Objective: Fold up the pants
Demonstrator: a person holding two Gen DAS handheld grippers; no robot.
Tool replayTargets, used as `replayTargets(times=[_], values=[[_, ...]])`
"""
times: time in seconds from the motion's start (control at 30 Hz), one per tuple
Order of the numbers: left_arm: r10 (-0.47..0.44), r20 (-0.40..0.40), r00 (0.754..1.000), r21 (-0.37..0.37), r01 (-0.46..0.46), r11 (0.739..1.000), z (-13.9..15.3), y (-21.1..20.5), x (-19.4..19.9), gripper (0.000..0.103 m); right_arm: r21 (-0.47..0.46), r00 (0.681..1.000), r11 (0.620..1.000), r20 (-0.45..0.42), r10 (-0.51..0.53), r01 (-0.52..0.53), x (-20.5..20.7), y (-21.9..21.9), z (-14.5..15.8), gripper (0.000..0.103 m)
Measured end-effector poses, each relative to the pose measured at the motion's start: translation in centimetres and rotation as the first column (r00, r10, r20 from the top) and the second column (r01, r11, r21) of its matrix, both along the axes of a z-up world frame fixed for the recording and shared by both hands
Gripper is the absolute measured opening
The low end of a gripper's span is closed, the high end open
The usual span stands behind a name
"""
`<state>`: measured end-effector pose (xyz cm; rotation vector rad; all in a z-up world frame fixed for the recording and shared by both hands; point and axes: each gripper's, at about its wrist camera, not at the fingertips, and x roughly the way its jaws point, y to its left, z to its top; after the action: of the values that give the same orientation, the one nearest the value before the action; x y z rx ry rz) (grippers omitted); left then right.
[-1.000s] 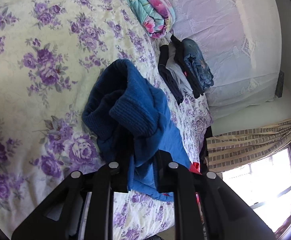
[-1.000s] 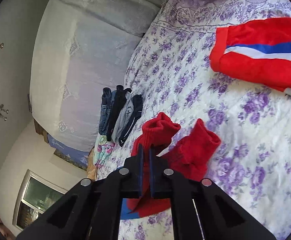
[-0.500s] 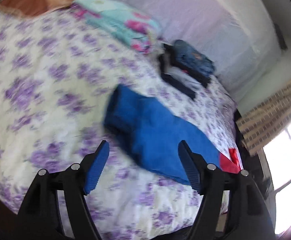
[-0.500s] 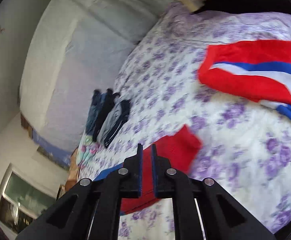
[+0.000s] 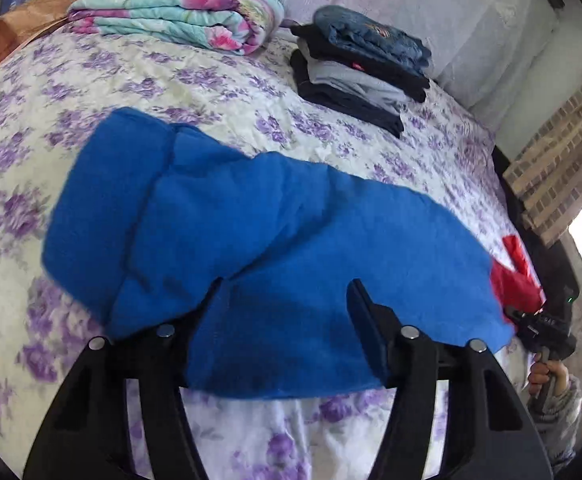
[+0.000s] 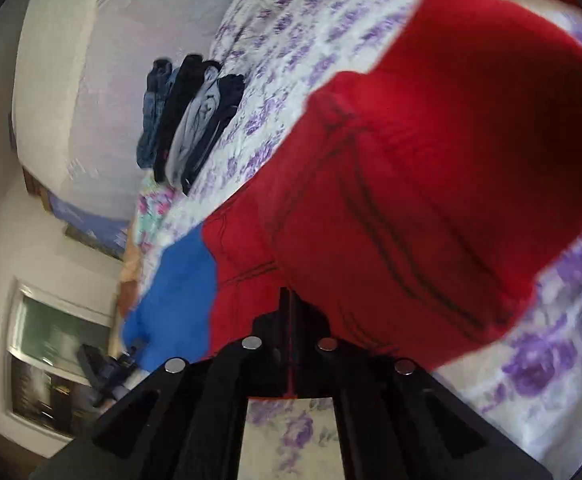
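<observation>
1. My left tongs (image 5: pixel 287 312) stand with the jaws apart and are closing. The blue leg of the pants (image 5: pixel 275 248) lies across the gap between them; the pads do not press on the cloth.
2. My right tongs (image 6: pixel 289 320) are fully closed, pinching the red cloth at the near edge of the pants (image 6: pixel 431 208).
3. The pants are two-coloured: one half blue, one half red. They lie folded over on the bed (image 5: pixel 91 80), on the purple-flowered cover, near its front edge.
4. In the left wrist view the blue half fills the middle of the frame, its cuffed end toward the left. A red corner shows at its right end, where my right tongs (image 5: pixel 531 320) and my right hand (image 5: pixel 547 376) appear at the bed's edge.
5. In the right wrist view the red half fills the frame, doubled over itself, seams visible. The blue half joins it at lower left, and my left tongs (image 6: pixel 103 368) show there, blurred.
6. No container is in view. The bed alone carries the items.
7. A stack of folded clothes (image 5: pixel 363 72) sits at the far side of the bed, well apart from the pants: denim on top, dark and grey pieces below.
8. A folded floral quilt (image 5: pixel 179 16) lies left of that stack, near a brown pillow (image 5: pixel 23 32).
</observation>
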<state>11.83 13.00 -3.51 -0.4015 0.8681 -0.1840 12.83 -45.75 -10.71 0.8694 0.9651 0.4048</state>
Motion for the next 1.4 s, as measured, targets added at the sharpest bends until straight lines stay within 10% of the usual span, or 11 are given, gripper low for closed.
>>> replayTargets(times=[0.17, 0.27, 0.4, 0.57, 0.67, 0.8, 0.9, 1.1, 1.3, 1.4], values=[[-0.035, 0.167, 0.985, 0.037, 0.03, 0.999, 3.1, -2.2, -3.0, 0.081, -0.207, 0.972, 0.974, 0.195, 0.13, -0.089, -0.8, 5.4, 6.7, 0.059], [0.043, 0.216, 0.976, 0.141, -0.075, 0.987, 3.6, -2.4, -2.3, 0.083, -0.284, 0.914, 0.929, 0.256, 0.314, -0.239, -0.4, 12.2, 8.6, 0.064], [0.092, 0.171, 0.981, 0.067, -0.105, 0.992, 3.4, 0.2, 0.6, 0.083, -0.354, 0.822, 0.811, 0.165, 0.545, -0.466, -0.1, 21.2, 6.1, 0.071], [0.015, 0.143, 0.99, 0.279, -0.055, 0.959, 1.1, -1.5, 3.1, 0.085, -0.419, 0.779, 0.741, 0.116, 0.617, -0.524, -0.3, 22.9, 3.9, 0.076], [-0.015, 0.14, 0.99, 0.299, -0.028, 0.954, 1.8, -3.1, 1.1, 0.091, -0.347, 0.789, 0.761, 0.089, 0.608, -0.548, 0.6, 21.5, 5.2, 0.076], [-0.055, 0.217, 0.975, 0.106, 0.033, 0.994, 3.8, -3.0, -1.9, 0.093, -0.217, 0.813, 0.826, 0.17, 0.557, -0.52, 2.3, 19.3, 7.6, 0.078], [-0.029, 0.105, 0.994, 0.236, 0.003, 0.972, 1.6, -3.1, -0.6, 0.097, -0.109, 0.831, 0.862, 0.228, 0.507, -0.496, 4.4, 19.3, 8.7, 0.081], [-0.024, 0.07, 0.997, 0.244, 0.006, 0.97, 0.9, -3.3, -0.9, 0.096, -0.191, 0.783, 0.768, -0.003, 0.622, -0.611, 7.3, 23.9, 3.3, 0.089], [-0.209, 0.145, 0.967, 0.043, 0.205, 0.978, 3.2, -8.2, 1.1, 0.097, 0.054, 0.802, 0.807, 0.162, 0.574, -0.588, 11.8, 21.0, 9.2, 0.089], [-0.306, 0.105, 0.946, 0.003, 0.308, 0.952, 1.8, -12.0, 3.4, 0.097, 0.107, 0.765, 0.759, 0.146, 0.627, -0.643, 16.7, 21.7, 9.9, 0.091]])
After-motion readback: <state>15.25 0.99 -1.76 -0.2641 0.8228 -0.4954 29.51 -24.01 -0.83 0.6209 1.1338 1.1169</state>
